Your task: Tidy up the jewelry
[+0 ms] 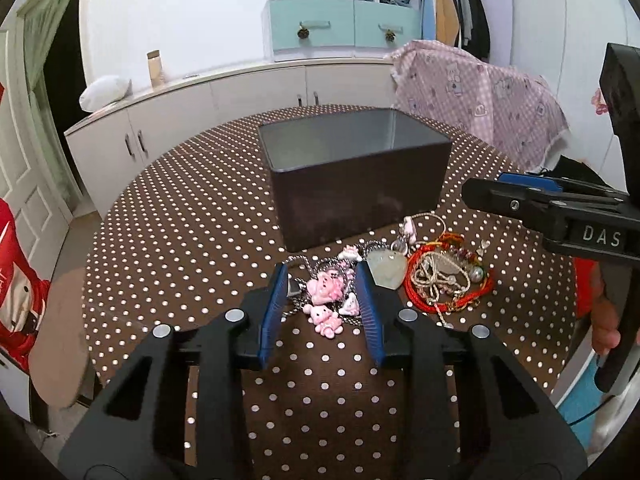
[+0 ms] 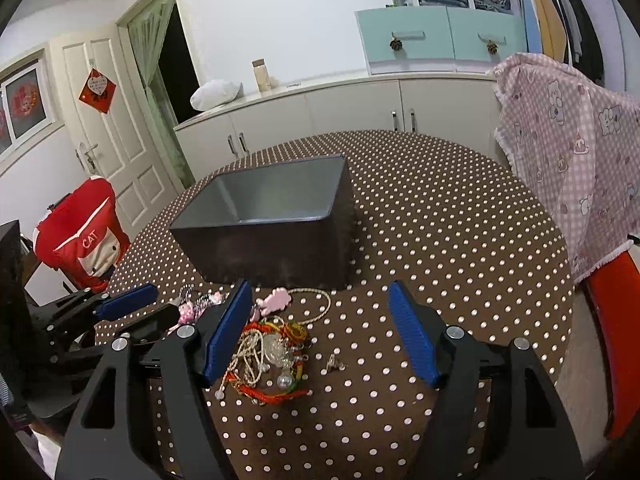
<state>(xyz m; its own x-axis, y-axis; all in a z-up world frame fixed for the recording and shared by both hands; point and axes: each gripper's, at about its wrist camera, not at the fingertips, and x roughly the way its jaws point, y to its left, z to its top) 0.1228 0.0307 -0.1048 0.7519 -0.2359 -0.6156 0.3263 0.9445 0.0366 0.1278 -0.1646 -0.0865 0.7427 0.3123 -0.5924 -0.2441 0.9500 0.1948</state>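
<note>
A dark rectangular box [image 1: 352,176] stands open on the polka-dot table; it also shows in the right wrist view [image 2: 272,224]. In front of it lies a jewelry pile: pink bear charms on a chain [image 1: 326,296], a pale heart pendant [image 1: 386,274], and a tangle of red cords and beads [image 1: 448,280], also in the right wrist view [image 2: 268,356]. My left gripper [image 1: 324,280] is open, its fingers on either side of the pink charms. My right gripper [image 2: 318,300] is open wide above the table, the red tangle by its left finger. A small silver piece [image 2: 334,364] lies alone.
The round table [image 1: 192,240] has a brown dotted cloth. A chair draped with pink checked fabric [image 2: 568,160] stands at the far right, a red-covered chair [image 2: 86,232] at the left. White cabinets [image 2: 320,120] run behind.
</note>
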